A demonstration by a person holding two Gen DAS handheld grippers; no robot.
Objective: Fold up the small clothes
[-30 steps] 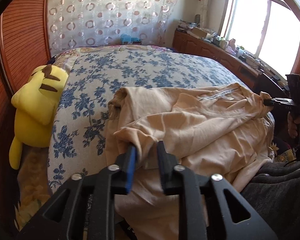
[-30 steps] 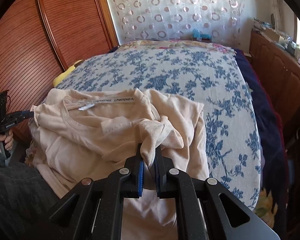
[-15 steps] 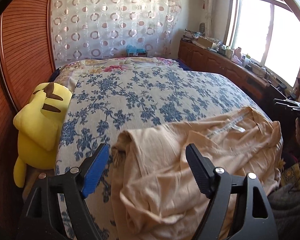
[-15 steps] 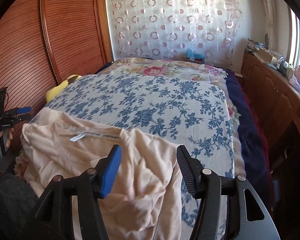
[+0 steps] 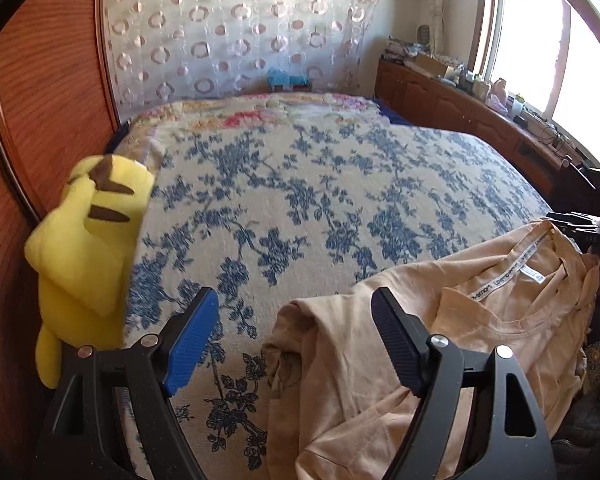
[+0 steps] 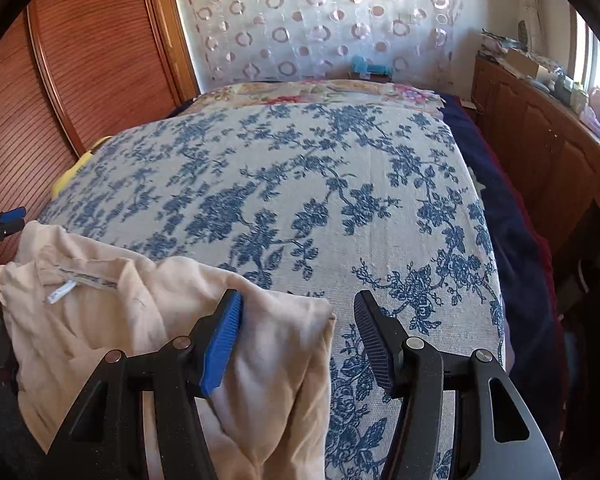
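A beige T-shirt [image 5: 440, 360] lies crumpled at the near edge of the bed, its collar label facing up. It also shows in the right wrist view [image 6: 140, 328]. My left gripper [image 5: 296, 340] is open and empty, raised above the shirt's left edge. My right gripper [image 6: 300, 340] is open and empty, above the shirt's right edge. The right gripper also shows at the right edge of the left wrist view [image 5: 580, 224], and the left gripper at the left edge of the right wrist view [image 6: 2, 222].
The bed [image 5: 320, 184] has a blue floral cover. A yellow plush toy [image 5: 88, 256] leans against the wooden wardrobe [image 5: 40, 100] on the left. A wooden cabinet [image 6: 540, 132] with clutter runs under the window on the right.
Both grippers let go of the shirt, opened wide and pulled back and up. The shirt dropped onto the bed's near edge.
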